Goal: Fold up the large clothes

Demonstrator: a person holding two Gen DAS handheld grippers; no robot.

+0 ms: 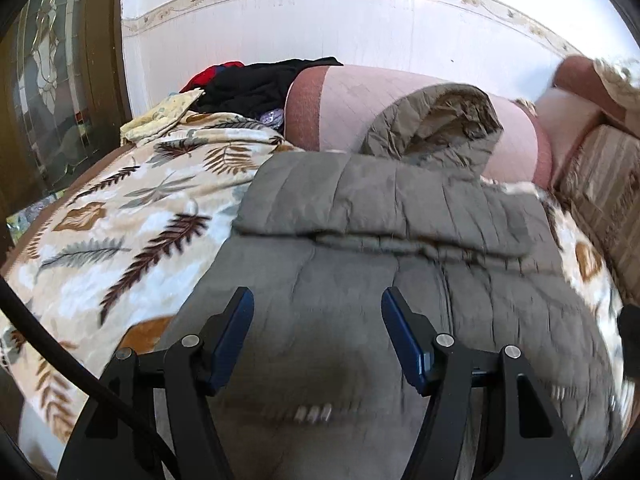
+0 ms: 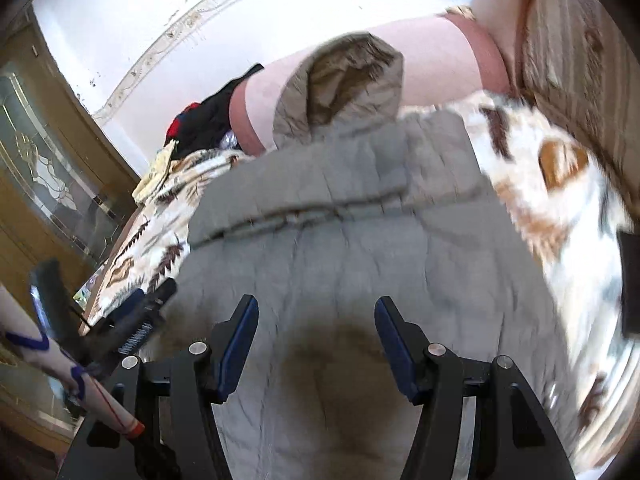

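Observation:
A grey-olive quilted jacket (image 1: 400,240) lies spread on a bed covered by a leaf-patterned blanket (image 1: 120,232). Its hood (image 1: 432,124) rests against a pink bolster (image 1: 344,100) at the far side. A folded band of padding crosses the jacket below the hood. My left gripper (image 1: 317,300) hovers open over the jacket's lower half, nothing between its blue pads. In the right wrist view the same jacket (image 2: 360,232) and hood (image 2: 340,84) fill the middle, blurred by motion. My right gripper (image 2: 316,306) stands open above it, holding nothing.
A heap of black and red clothes (image 1: 256,84) lies at the far left of the bed. A wooden door with patterned glass (image 1: 48,92) stands to the left. A striped cushion (image 1: 604,200) borders the right. A person's forearm (image 2: 24,344) shows at the left.

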